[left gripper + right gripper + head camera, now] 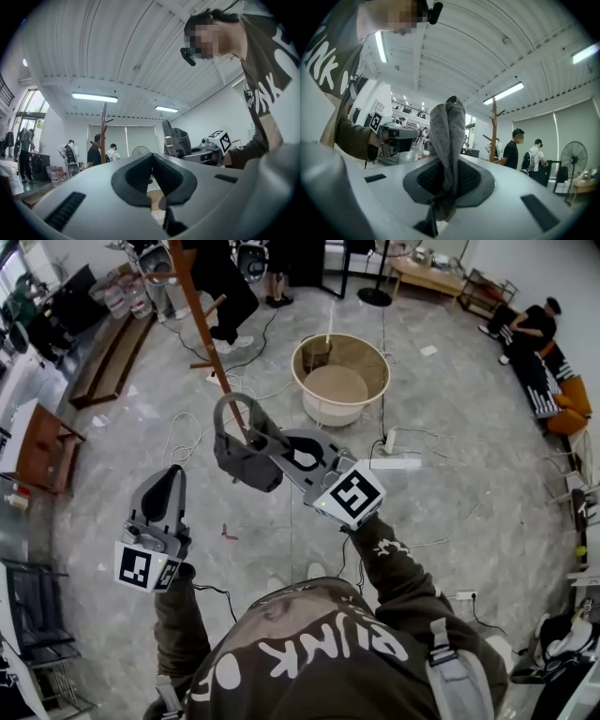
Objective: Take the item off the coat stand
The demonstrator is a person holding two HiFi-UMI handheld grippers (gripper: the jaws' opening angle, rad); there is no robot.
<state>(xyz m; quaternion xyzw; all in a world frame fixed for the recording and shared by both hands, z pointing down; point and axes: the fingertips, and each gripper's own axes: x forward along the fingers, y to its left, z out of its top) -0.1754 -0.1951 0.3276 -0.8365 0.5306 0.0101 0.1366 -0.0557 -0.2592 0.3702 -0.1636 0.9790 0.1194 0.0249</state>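
A grey fabric bag [246, 463] with a loop strap [231, 411] hangs in the air from my right gripper [273, 448], which is shut on its upper edge. In the right gripper view the grey cloth [446, 136] stands pinched between the pads [468, 178]. The brown wooden coat stand [199, 320] rises behind the bag; it stands apart from the cloth to the right [493, 131]. My left gripper [171, 486] is lower left, shut with nothing in it, and its pads [165, 176] meet. From there I see the bag [177, 139] and the stand [103, 133].
A round tan basket [339, 381] with white legs stands on the floor beyond the bag. Cables and a white power strip [397, 463] lie on the grey floor. People stand near the stand's far side [225, 287]; another sits at the right [527, 326]. Wooden benches [108, 357] line the left.
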